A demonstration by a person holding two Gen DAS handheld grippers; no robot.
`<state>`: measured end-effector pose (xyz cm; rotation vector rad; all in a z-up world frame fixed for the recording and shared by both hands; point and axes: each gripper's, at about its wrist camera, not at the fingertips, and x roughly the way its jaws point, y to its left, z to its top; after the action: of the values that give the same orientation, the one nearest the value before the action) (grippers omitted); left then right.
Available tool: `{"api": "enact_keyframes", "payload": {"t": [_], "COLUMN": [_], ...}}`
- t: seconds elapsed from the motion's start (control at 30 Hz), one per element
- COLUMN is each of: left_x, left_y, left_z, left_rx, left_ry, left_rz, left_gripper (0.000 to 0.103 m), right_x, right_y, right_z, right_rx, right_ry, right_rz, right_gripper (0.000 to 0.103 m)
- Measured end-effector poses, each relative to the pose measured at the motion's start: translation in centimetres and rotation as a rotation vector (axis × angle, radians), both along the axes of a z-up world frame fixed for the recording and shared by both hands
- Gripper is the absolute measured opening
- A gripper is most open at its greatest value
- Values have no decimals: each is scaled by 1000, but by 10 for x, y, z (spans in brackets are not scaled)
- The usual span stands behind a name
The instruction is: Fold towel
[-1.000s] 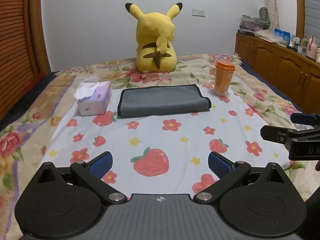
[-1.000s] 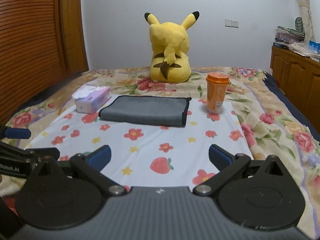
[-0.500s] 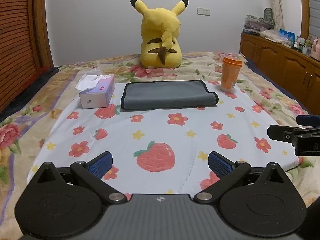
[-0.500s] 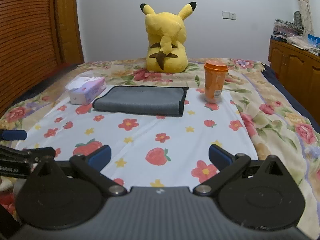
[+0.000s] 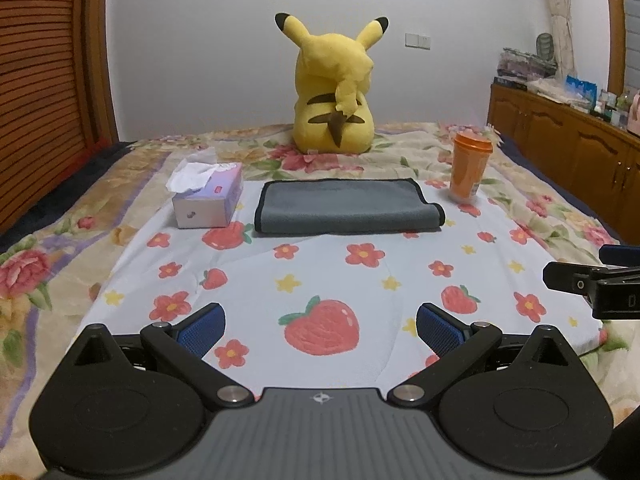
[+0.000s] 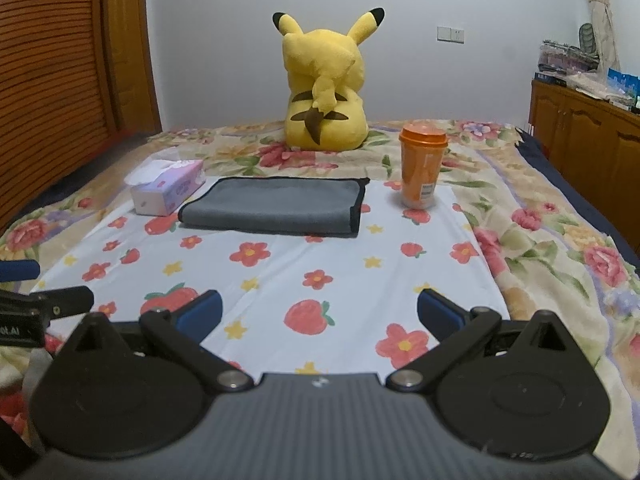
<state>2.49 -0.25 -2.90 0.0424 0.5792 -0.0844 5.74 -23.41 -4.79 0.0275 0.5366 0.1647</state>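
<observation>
Both grippers, left gripper and right gripper, hang released before the grey towel (already doubled); each should pinch a near corner squarely.

Both cameras sit low over the bed, each looking forward between its own spread fingers. Ahead of the left gripper and the right gripper lies the same towel, well apart. Each view catches the other gripper at its edge.

Folded grey towel on bedsheet
</observation>
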Motion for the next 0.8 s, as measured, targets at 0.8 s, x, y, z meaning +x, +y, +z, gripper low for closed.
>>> {"api": "enact_keyframes", "payload": {"t": [0.8], "left_x": [-15], "left_y": [-4], "left_z": [12], "left_rx": [26], "left_ry": [-136], "left_rz": [-13], "left_gripper": [103], "right_x": [-11], "right_y": [-3], "right_z": [8], "right_rx": [5], "right_ry": [-104], "right_rz": [-14], "right_gripper": [103]}}
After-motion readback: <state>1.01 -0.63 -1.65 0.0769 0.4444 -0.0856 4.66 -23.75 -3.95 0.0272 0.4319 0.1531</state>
